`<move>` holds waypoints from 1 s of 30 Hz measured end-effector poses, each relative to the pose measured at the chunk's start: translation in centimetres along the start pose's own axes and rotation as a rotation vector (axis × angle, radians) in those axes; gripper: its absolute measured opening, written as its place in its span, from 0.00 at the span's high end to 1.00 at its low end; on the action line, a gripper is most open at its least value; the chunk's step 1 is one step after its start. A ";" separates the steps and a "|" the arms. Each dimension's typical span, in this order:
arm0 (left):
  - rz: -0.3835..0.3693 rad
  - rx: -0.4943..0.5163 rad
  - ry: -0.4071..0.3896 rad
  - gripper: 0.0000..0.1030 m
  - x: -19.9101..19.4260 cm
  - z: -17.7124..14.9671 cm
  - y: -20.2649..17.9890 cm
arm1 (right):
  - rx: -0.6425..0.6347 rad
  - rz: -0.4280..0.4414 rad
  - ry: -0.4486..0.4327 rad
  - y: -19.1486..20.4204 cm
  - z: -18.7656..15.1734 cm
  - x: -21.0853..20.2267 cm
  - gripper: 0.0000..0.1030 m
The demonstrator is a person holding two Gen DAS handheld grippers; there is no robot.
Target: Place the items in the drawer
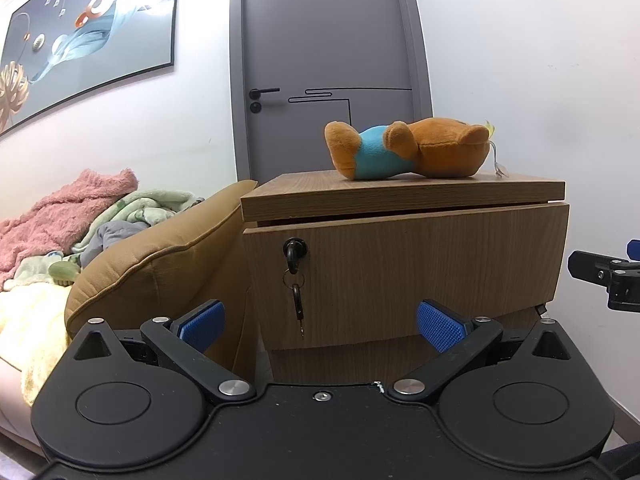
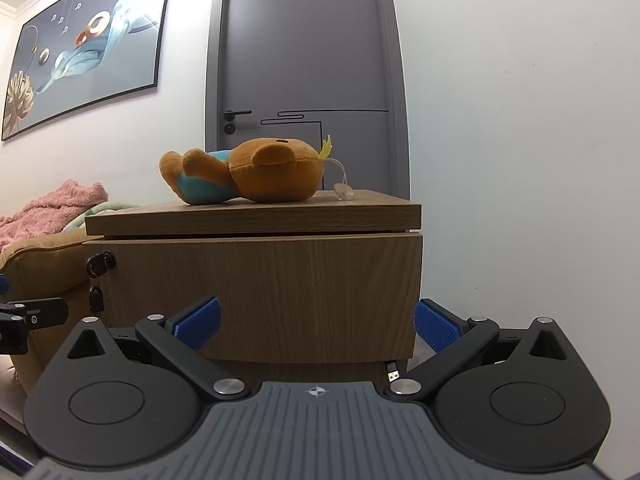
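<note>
Left gripper (image 1: 322,326): fingers spread wide, nothing held. Key (image 1: 295,256) sits in the lock just above and left of centre between its fingers, in the drawer (image 1: 400,272) front, which looks shut or nearly so. Toy bear (image 1: 408,150) lies on its side atop the cabinet (image 1: 400,192), well above and beyond the fingers, a bit to the right. Est. light, soft, squashy, non-slip; best grip across the blue-clad body (head is bulkier). Right gripper (image 2: 316,322): also wide open, empty; bear (image 2: 244,172) above, left of centre.
</note>
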State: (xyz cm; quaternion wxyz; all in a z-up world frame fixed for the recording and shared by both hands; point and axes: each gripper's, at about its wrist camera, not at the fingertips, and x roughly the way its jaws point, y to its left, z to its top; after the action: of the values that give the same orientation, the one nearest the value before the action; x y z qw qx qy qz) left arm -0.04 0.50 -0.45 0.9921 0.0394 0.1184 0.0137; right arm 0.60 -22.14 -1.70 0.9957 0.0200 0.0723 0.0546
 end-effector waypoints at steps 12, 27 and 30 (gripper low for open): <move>0.001 -0.024 0.011 0.01 0.1 0.1 0.5 | -0.004 -0.005 0.009 0.1 -0.2 0.1 0.00; -0.027 -0.095 0.074 0.01 0.7 0.1 1.6 | 0.003 -0.006 0.014 -0.1 -0.3 0.0 0.00; -0.027 -0.095 0.081 0.01 0.8 0.1 1.6 | 0.005 -0.006 0.016 -0.1 -0.3 0.0 0.00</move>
State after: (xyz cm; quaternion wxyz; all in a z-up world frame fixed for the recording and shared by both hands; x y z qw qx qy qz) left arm 0.72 2.11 -0.44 0.9873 -0.0100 0.1581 0.0075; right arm 0.58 -22.21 -2.04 0.9952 0.0216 0.0803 0.0514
